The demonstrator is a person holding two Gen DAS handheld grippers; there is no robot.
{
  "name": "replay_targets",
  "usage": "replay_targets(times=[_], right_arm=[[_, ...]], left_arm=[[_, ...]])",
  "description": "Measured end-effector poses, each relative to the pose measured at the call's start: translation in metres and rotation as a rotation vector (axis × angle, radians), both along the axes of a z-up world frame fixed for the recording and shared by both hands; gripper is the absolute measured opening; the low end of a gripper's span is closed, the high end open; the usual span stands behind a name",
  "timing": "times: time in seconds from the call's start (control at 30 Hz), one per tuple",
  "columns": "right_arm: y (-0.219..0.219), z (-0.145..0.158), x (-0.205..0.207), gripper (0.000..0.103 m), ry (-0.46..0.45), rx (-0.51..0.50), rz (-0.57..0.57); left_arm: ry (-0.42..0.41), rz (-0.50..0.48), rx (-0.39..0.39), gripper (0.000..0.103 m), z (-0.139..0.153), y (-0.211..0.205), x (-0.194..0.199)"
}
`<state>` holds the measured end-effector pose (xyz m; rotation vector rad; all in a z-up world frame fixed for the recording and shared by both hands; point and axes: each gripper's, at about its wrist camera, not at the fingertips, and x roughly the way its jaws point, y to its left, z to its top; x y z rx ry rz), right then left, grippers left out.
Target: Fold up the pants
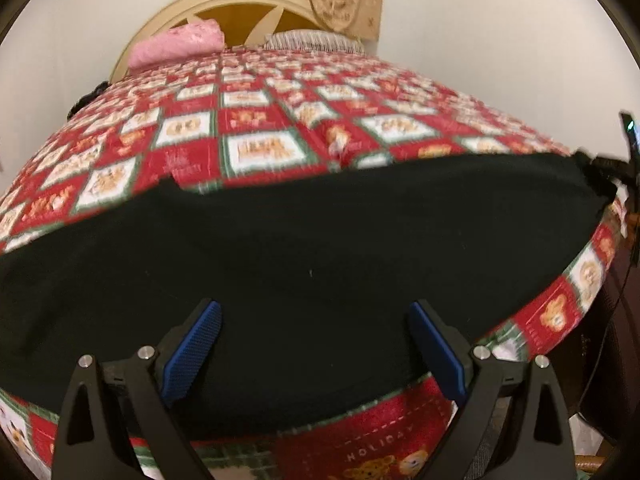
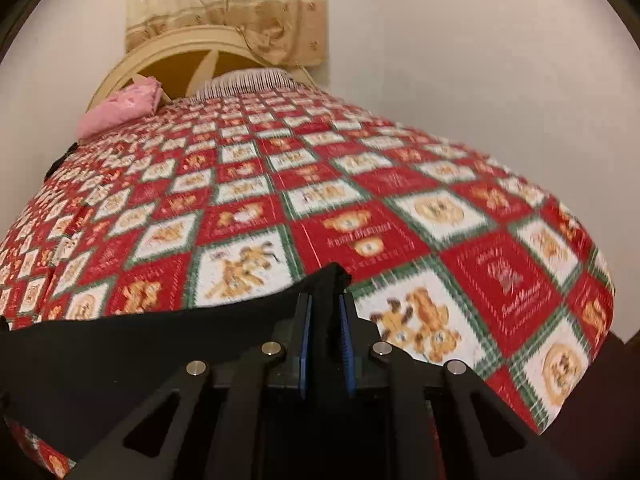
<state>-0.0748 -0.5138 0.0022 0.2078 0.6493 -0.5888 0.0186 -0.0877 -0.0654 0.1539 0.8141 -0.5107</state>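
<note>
Black pants (image 1: 312, 248) flat across bedspread (image 1: 248, 128), smooth

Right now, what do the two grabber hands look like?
Both match. The left gripper and right gripper have black, angular frames with triangle-shaped cut-outs, round silver bolts and two fingers lined with bumpy blue pads. No sleeves, hands or writing show.

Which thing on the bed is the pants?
Find the big bed with the red-and-white teddy bear quilt. Along its near edge lie the pants, stretched out flat. They are the only plain black thing there; the pink bundle sits far off by the headboard.
</note>
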Motion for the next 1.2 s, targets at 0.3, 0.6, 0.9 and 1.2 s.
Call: replay_targets(times=[0.3, 0.6, 0.9, 1.2], right_arm=[[-0.040, -0.010, -0.026, 0.014, -0.080, 0.072, -0.177], [0.058, 0.004, -0.102, 0.078, -0.369, 0.238, -0.078], [0.099, -0.043, -0.062, 0.050, -0.232, 0.330, 0.003], [0.112, -0.048, -0.043, 0.034, -0.225, 0.355, 0.043]], left_arm=[[-0.075, -0.021, 0.065, 0.099, -0.004, -0.004, -0.012], [-0.081, -0.024, 0.055, 0.100, -0.004, -0.004, -0.013], [-0.061, -0.014, 0.017, 0.100, 0.000, 0.006, -0.019], [-0.052, -0.006, 0.006, 0.100, -0.001, 0.010, -0.019]])
